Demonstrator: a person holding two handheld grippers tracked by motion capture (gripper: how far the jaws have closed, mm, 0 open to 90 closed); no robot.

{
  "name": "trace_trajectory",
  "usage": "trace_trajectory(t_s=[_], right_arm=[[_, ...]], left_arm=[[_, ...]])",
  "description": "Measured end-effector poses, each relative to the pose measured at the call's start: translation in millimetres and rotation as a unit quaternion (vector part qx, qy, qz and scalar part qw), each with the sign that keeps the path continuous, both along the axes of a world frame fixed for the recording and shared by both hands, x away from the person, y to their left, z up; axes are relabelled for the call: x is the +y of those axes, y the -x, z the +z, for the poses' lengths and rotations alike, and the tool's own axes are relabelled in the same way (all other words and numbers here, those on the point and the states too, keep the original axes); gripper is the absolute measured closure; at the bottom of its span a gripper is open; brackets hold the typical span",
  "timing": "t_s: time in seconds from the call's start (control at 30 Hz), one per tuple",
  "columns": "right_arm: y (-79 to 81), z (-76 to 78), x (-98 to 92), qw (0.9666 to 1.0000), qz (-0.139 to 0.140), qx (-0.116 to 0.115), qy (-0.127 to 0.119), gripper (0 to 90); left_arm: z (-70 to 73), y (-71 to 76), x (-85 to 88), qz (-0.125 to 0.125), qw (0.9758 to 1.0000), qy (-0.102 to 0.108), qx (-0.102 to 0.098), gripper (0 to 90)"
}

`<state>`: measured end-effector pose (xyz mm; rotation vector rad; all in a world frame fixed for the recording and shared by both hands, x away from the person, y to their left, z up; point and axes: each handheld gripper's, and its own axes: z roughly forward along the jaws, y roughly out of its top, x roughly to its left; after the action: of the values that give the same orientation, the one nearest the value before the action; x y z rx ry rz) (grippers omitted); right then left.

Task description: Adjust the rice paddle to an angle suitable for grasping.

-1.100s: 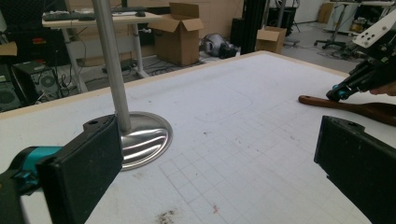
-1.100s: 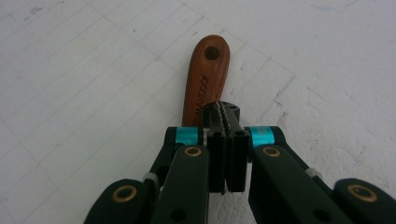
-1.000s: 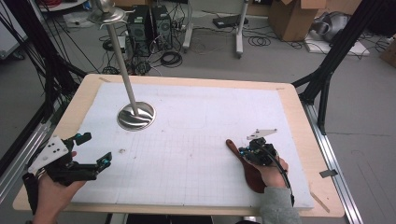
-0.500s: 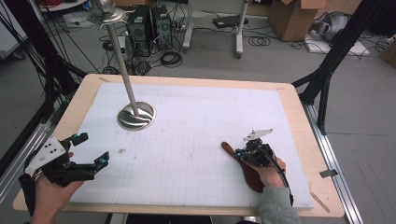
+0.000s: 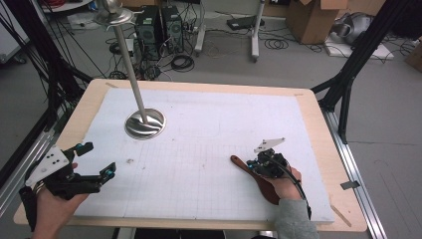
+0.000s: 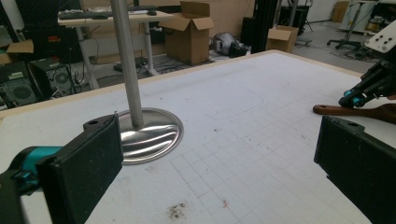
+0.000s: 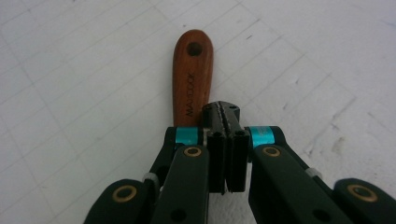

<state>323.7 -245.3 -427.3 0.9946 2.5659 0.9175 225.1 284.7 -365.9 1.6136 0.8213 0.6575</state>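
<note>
**A:** What does the high view give?

**B:** A wooden table (image 5: 318, 129) covered by a white gridded mat (image 5: 214, 149). At the far left of the mat stands a metal stand (image 5: 144, 122): a round shiny base with a slim pole rising toward the camera. At the near left, a hand holds the left gripper (image 5: 97, 160), its jaws spread wide with nothing between them. At the near right, a hand in a grey sleeve holds the right gripper (image 5: 251, 167) low over a dark wooden utensil (image 5: 266, 186) lying flat on the mat. The utensil's handle end points toward the table's middle; its other end is hidden under the hand.

**A:** Can you tell there how the right jaws stand?

**B:** No, they are too small. The right gripper view settles it: the right gripper (image 7: 226, 114) has its two pads pressed together, and their tips sit at the right edge of the wooden handle (image 7: 192, 77). Whether they pinch it, I cannot tell. This view also shows a hanging hole near the handle's rounded end and lettering stamped along it.

**A:** And the left gripper view?

**B:** Two black pads (image 6: 86, 168) far apart frame the bare mat. Beyond them are the stand's mirrored base (image 6: 147, 135) at left, and the utensil's handle (image 6: 348, 111) under the other gripper (image 6: 357, 99) at the right edge.
</note>
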Motion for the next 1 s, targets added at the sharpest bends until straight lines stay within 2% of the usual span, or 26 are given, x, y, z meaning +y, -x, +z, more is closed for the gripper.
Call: trace_trajectory(t_s=[0.1, 0.13, 0.17, 0.2, 0.23, 0.27, 0.33, 0.37, 0.4, 0.5, 0.53, 0.57, 0.6, 0.63, 0.67, 0.7, 0.73, 0.83, 1.0], right_arm=[[1.1, 3.4, -2.7, 0.9999, -0.004, -0.008, -0.01, 87.0], [3.8, 7.5, -4.6, 0.9997, 0.001, -0.017, -0.015, 80.2], [3.8, 7.5, -4.6, 0.9997, 0.001, -0.017, -0.015, 80.2], [5.8, 10.4, -3.9, 0.9995, 0.014, -0.024, -0.013, 72.1], [5.8, 10.4, -3.9, 0.9995, 0.014, -0.024, -0.013, 72.1], [7.7, 13.0, -1.8, 0.9994, 0.02, -0.023, -0.014, 63.3], [8.0, 14.1, -1.1, 0.9993, 0.026, -0.023, -0.013, 60.2], [9.1, 16.4, 0.3, 0.9992, 0.031, -0.02, -0.012, 54.9], [11.4, 20.8, 2.4, 0.9991, 0.035, -0.021, -0.013, 45.8], [13.8, 25.4, 3.0, 0.9989, 0.037, -0.022, -0.019, 41.5], [15.7, 28.6, 2.2, 0.9989, 0.034, -0.029, -0.017, 33.2], [15.7, 28.6, 2.2, 0.9989, 0.034, -0.029, -0.017, 33.2], [16.5, 29.5, 0.9, 0.999, 0.034, -0.025, -0.015, 27.0], [16.5, 29.5, 0.9, 0.999, 0.034, -0.025, -0.015, 27.0], [16.5, 29.7, -0.5, 0.999, 0.033, -0.025, -0.014, 20.9], [16.5, 29.7, -0.5, 0.999, 0.033, -0.025, -0.014, 20.9], [15.9, 29.9, -2.6, 0.9989, 0.036, -0.021, -0.021, 14.7], [16.1, 30.7, -5.2, 0.9989, 0.034, -0.021, -0.024, 14.5], [15.5, 28.5, -5.5, 0.9993, 0.031, -0.018, -0.013, 14.4]], left_arm=[[0.2, 0.1, -0.2, -0.002, 1.0, -0.001, -0.001, 1.8], [0.4, 0.4, -0.5, 0.0, 1.0, -0.001, -0.004, 1.8], [0.4, 0.4, -0.5, 0.0, 1.0, -0.001, -0.004, 1.7], [0.4, 0.4, -0.4, 0.001, 1.0, 0.0, -0.006, 1.7], [0.4, 0.4, -0.4, 0.001, 1.0, 0.0, -0.006, 1.8], [1.0, 1.0, 0.1, 0.002, 1.0, 0.0, -0.007, 1.8], [1.4, 1.5, 0.3, 0.003, 1.0, 0.002, -0.008, 1.8], [1.8, 1.8, 0.5, 0.004, 0.9999, 0.003, -0.009, 1.8], [2.2, 2.1, 0.8, 0.002, 0.9999, 0.002, -0.01, 1.8], [2.4, 2.2, 0.8, 0.002, 0.9999, 0.002, -0.01, 1.8], [1.8, 1.8, 0.6, 0.002, 1.0, 0.003, -0.008, 1.8], [1.8, 1.8, 0.6, 0.002, 1.0, 0.003, -0.008, 1.8], [0.8, 1.0, 0.0, 0.0, 1.0, 0.002, -0.006, 1.8], [0.8, 1.0, 0.0, 0.0, 1.0, 0.002, -0.006, 1.8], [0.2, 0.6, -0.8, -0.001, 1.0, 0.001, -0.005, 1.7], [0.2, 0.6, -0.8, -0.001, 1.0, 0.001, -0.005, 1.7], [0.0, 0.7, -1.6, -0.002, 1.0, 0.0, -0.004, 1.8], [0.2, 1.1, -2.0, -0.003, 1.0, -0.001, -0.004, 1.8], [0.6, 1.8, -3.0, -0.004, 1.0, -0.002, -0.005, 1.8]])
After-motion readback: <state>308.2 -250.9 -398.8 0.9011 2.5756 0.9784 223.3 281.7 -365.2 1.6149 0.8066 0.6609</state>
